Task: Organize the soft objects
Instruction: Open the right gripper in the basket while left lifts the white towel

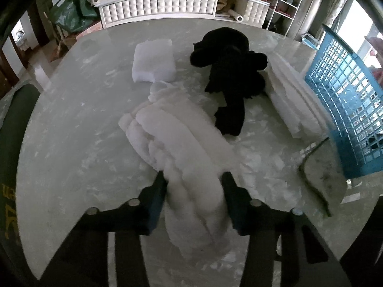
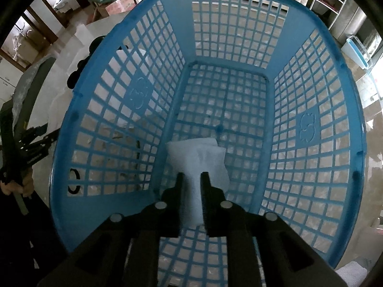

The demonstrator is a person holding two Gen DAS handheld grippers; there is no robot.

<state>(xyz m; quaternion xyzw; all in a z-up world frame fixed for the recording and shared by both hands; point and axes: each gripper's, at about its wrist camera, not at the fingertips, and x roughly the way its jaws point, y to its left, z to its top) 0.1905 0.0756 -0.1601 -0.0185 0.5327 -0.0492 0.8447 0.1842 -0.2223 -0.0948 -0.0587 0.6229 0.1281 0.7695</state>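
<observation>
Down on the marble table [image 1: 71, 124], near its front edge: a bundle of white wadding [image 1: 182, 143], long and rumpled, its near end pinched between the two fingers of the left gripper [image 1: 194, 179], pads pressing into its sides. Just beyond it, toward the far side, a black plush toy [image 1: 229, 71], sprawled and touching nothing but the tabletop as far as can be told. Left of the toy, a folded white pad [image 1: 153, 59]; right of it, a stack of white sheets [image 1: 292, 95] running up beside the blue basket [image 1: 347, 110] at the table's right edge. Inside that blue basket [image 2: 239, 24], seen from the right wrist: a small white pad [image 2: 198, 157] lying on the lattice floor near the front wall, narrowed between the fingers of the right gripper [image 2: 192, 174], jaws only slightly parted around it; whether still squeezing it, cannot tell. Far left in that view, a hand [image 2: 14, 186] gripping the other tool's handle.
</observation>
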